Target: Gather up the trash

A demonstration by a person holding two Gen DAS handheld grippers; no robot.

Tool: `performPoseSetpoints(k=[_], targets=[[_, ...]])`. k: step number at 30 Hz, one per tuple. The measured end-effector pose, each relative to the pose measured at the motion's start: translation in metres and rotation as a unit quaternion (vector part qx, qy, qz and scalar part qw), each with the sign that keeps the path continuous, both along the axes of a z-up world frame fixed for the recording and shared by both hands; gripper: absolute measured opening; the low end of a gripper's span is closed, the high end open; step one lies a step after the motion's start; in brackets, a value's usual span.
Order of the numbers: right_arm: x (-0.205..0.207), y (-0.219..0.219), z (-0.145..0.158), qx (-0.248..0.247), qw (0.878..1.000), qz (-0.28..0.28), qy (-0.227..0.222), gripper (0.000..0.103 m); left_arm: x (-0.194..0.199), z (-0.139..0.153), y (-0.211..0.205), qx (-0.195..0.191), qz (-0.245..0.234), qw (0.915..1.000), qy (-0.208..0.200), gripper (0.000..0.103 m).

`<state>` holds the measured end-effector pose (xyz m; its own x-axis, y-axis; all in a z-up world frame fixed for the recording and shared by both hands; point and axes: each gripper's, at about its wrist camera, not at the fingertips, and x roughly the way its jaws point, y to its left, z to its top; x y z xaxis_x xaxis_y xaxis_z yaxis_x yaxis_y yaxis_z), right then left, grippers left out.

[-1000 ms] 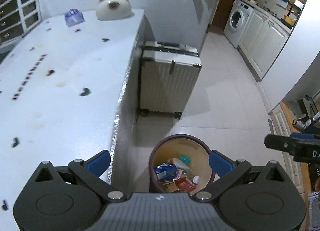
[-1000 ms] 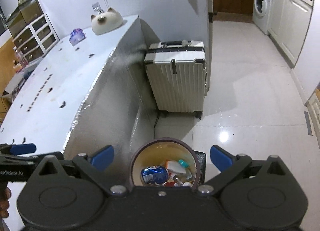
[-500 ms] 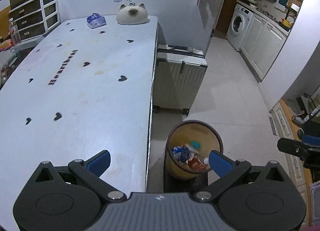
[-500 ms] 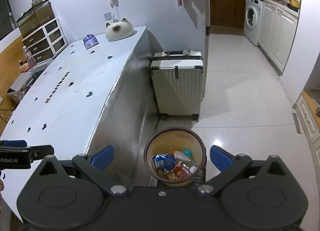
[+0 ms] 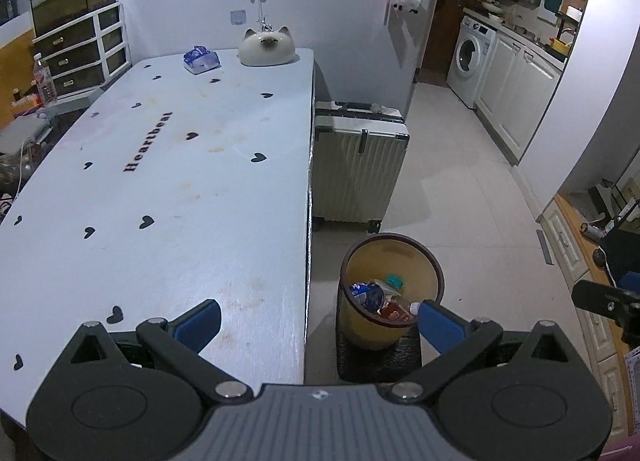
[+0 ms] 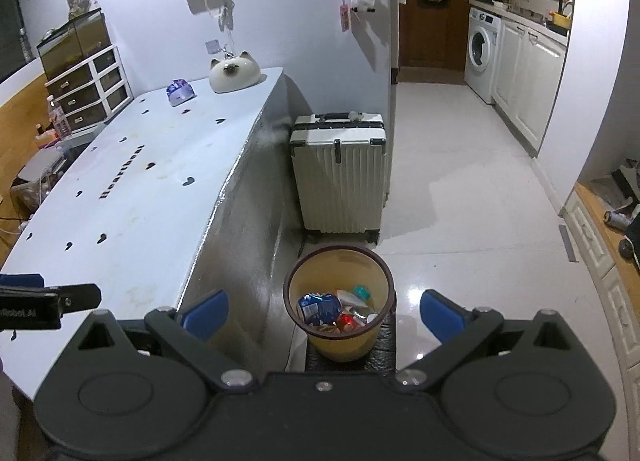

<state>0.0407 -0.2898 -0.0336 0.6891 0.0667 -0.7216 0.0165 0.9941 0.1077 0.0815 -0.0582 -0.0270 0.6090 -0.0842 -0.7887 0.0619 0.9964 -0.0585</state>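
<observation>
Both left gripper [image 5: 318,315] & right gripper [image 6: 324,309] w/ fingers apart, empty, above bin [image 6: 339,303]; table [image 5: 168,189] looks trash-free, so scan far end before reaching.

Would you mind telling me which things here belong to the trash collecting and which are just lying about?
Part of the job:
- bin beside the table, already holding wrappers and a small bottle
- left hand-held gripper, open and empty
- right hand-held gripper, open and empty

Just lying about:
- suitcase
- cat-shaped ornament
- blue tissue pack
- washing machine
- table
</observation>
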Motion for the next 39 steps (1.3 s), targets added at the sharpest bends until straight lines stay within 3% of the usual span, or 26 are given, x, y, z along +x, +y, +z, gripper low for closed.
performPoseSetpoints(k=[16,39], targets=[[-0.039,-0.003,0.015,-0.006,1.000,0.002,-0.015,0.103,-0.042,0.019,-0.013,0.006,0.008,0.9998,-0.017,0.103],[-0.050,0.002,0.017,-0.013,1.000,-0.011,-0.019,0.103,-0.054,0.026,-0.012,0.006,0.007,0.9997,-0.024,0.103]])
